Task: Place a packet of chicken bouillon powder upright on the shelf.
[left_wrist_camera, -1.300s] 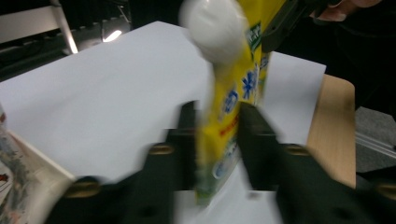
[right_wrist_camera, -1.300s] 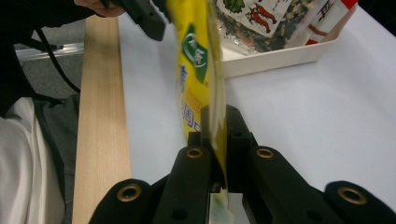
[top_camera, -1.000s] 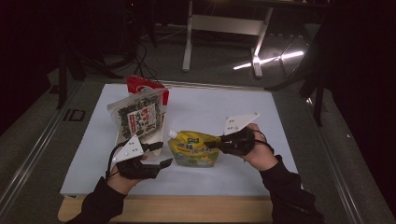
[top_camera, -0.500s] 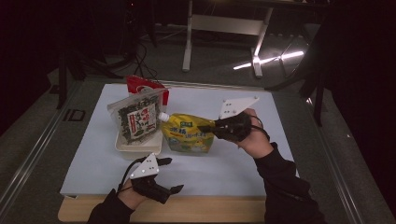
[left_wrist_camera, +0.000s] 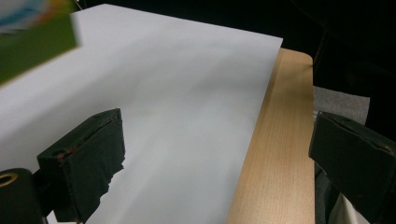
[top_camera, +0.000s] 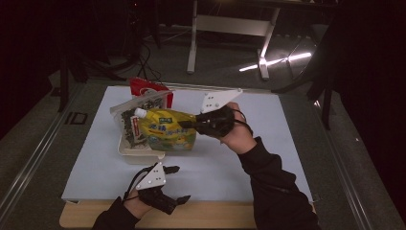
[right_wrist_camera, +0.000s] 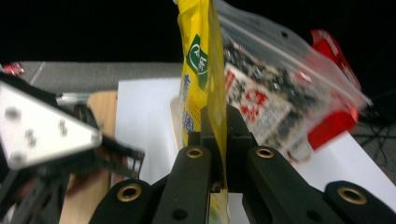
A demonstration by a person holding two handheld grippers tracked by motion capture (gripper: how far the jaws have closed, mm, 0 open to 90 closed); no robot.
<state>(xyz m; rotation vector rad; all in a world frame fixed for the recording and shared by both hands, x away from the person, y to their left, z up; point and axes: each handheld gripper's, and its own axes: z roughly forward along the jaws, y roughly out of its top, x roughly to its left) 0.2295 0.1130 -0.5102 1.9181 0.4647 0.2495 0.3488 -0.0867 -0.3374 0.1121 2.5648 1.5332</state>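
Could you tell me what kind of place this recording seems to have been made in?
Probably a lab or studio set up for recording: a wooden table with a white mat, dark surroundings, and stand legs on the floor behind.

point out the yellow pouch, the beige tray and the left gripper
yellow pouch (top_camera: pixel 168 133), high view, middle of its printed front face
beige tray (top_camera: pixel 140 155), high view, its near rim below the pouch
left gripper (top_camera: pixel 173 184), high view, midway between the tips of its open jaws
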